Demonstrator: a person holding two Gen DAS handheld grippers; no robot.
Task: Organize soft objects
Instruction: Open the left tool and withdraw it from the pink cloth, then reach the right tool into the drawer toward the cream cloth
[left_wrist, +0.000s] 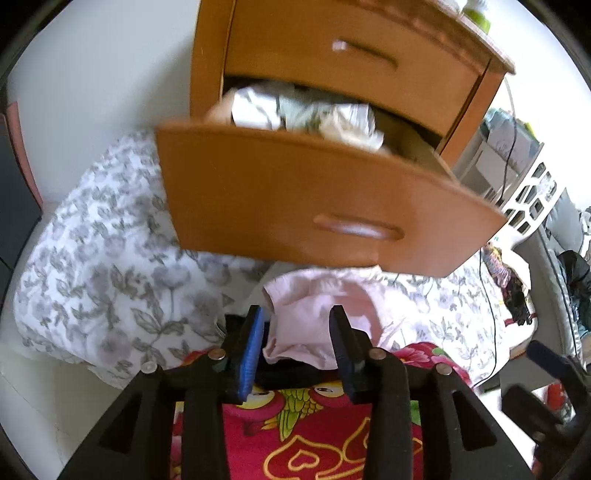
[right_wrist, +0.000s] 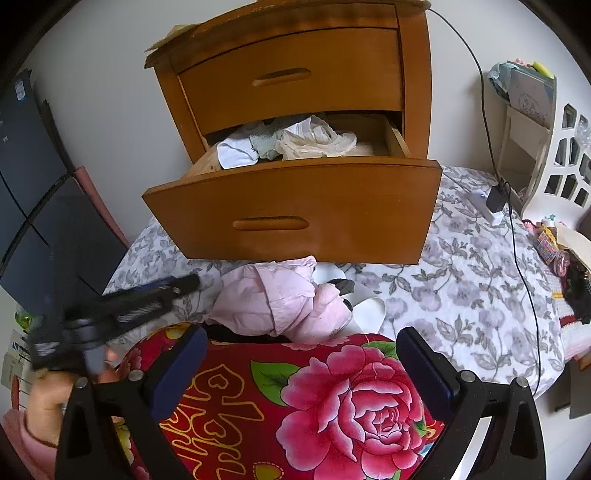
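A pink garment (left_wrist: 314, 314) (right_wrist: 280, 299) lies crumpled on the floral bedsheet (left_wrist: 96, 266) (right_wrist: 461, 295), just below the open lower drawer (left_wrist: 295, 199) (right_wrist: 303, 206) of a wooden nightstand. The drawer holds crumpled white and pale cloths (left_wrist: 306, 114) (right_wrist: 291, 142). My left gripper (left_wrist: 297, 328) is open, its fingers either side of the pink garment's near edge. It also shows blurred in the right wrist view (right_wrist: 162, 291), left of the garment. My right gripper (right_wrist: 301, 354) is open and empty above a red floral quilt (right_wrist: 332, 406).
The upper drawer (right_wrist: 291, 77) is closed. A black cable (right_wrist: 517, 240) and charger (right_wrist: 496, 199) lie on the sheet at the right. A white lattice basket (right_wrist: 565, 162) and clutter stand far right. A dark cabinet (right_wrist: 33, 177) stands at the left.
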